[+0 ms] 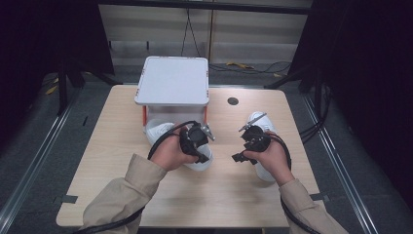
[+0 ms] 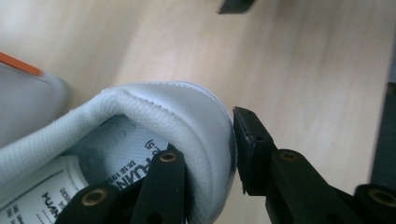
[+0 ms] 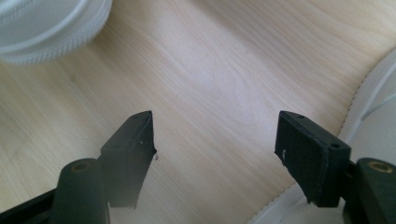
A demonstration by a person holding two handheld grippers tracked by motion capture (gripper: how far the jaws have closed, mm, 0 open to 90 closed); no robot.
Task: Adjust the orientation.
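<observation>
My left claw (image 2: 208, 154) has the padded heel collar of a white shoe (image 2: 154, 121) between its jaws, one jaw down inside the shoe on the printed insole, the other against the smooth outer back of the heel; they pinch the rim. The shoe is white all over: a slick, leather-like shell outside, a soft woven lining with fine ribbing inside, a neat line of stitching round the rounded top edge, and dark lettering on the pale insole. From above it lies near the middle of the pale wooden table (image 1: 107, 161), just in front of a white box-like stand (image 1: 173, 80) with orange corner trim, its toe tucked under the stand, my left hand (image 1: 170, 153) over its heel. My right claw (image 3: 215, 144) hangs wide open with nothing between its jaws, over bare, faintly grained wood. Beside it on the right lies a second white shoe (image 1: 260, 124), its stitched sole edge just by one jaw.
</observation>
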